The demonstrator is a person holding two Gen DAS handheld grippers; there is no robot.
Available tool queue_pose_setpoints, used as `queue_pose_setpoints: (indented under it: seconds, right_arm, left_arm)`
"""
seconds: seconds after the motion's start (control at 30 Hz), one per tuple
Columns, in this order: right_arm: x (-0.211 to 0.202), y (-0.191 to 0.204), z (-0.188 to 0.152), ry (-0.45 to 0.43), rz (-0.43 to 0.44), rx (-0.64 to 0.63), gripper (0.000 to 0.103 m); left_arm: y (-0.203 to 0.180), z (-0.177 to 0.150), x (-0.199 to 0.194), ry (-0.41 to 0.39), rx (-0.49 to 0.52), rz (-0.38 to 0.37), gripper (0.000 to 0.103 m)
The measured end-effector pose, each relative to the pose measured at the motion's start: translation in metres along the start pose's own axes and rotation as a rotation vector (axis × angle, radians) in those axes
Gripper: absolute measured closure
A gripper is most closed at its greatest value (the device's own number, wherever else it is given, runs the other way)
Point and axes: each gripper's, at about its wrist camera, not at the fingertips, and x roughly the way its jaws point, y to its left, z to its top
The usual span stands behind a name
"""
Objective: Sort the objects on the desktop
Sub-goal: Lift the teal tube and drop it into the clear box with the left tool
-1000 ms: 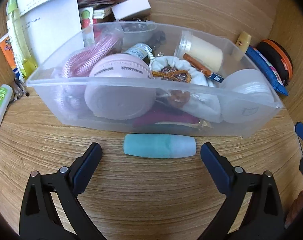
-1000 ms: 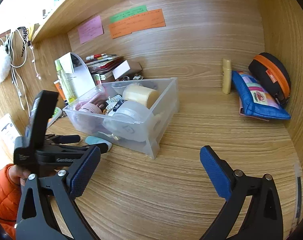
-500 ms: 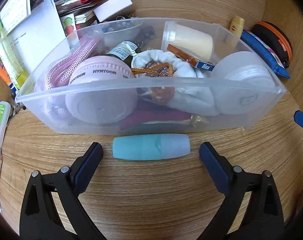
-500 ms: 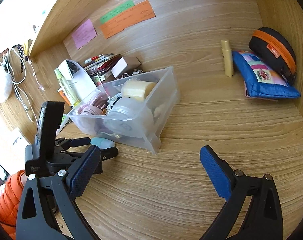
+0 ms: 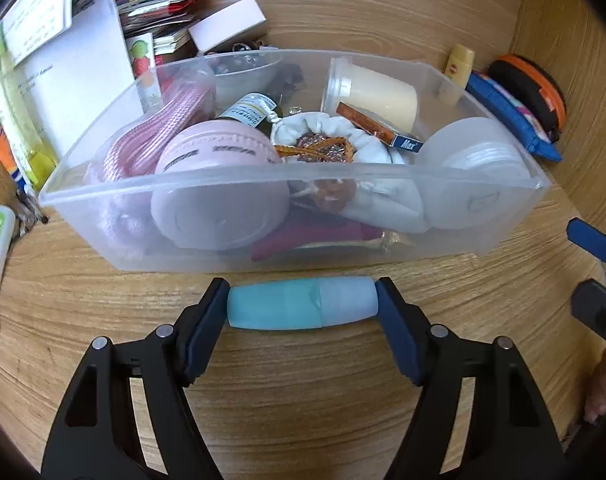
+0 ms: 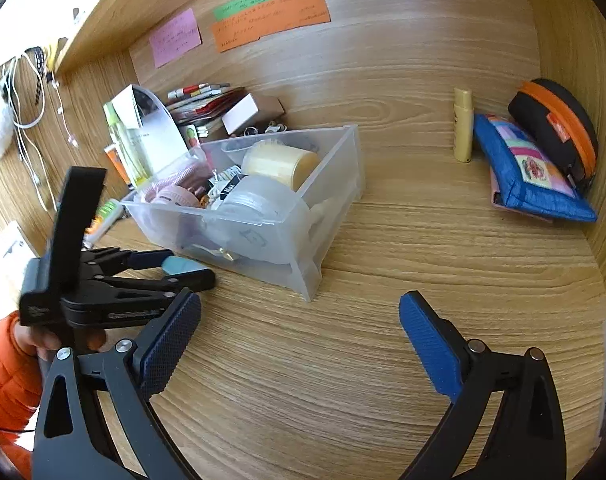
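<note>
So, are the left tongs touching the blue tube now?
Touching. In the left wrist view both pads of the left tongs, which are closing, meet the ends of the blue tube with no gap visible.

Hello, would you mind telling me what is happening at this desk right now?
A person is sorting desk clutter with a handheld gripper in each hand. The left gripper is closing end to end on a teal tube that lies on the wooden desk just in front of a clear plastic bin already full of small items. Its pads look to be touching both ends. The right gripper hangs open over bare desk nearby, holding nothing.
</note>
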Motion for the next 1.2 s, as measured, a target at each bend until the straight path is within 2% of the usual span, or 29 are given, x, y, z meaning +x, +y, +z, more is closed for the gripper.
queue_pose_setpoints:
  seconds: [0.27, 0.53, 0.67, 0.93, 1.2]
  right_arm:
    - [-0.001, 0.007, 0.007, -0.008, -0.05, -0.018, 0.004]
    - [-0.006, 0.019, 0.031, -0.065, -0.084, -0.037, 0.004]
    - [-0.003, 0.031, 0.046, -0.093, -0.093, -0.064, 0.004]
    - [0.012, 0.053, 0.074, -0.115, -0.075, -0.116, 0.005]
    - [0.043, 0.068, 0.089, -0.066, -0.115, -0.201, 0.005]
  left_arm:
    - [0.013, -0.004, -0.03, -0.089, -0.042, -0.059, 0.03]
    - [0.03, 0.013, -0.071, -0.222, -0.05, -0.125, 0.03]
    - [0.04, 0.021, -0.084, -0.262, -0.05, -0.14, 0.03]
    - [0.053, 0.042, -0.083, -0.291, -0.062, -0.185, 0.03]
    - [0.055, 0.066, -0.064, -0.281, -0.057, -0.192, 0.03]
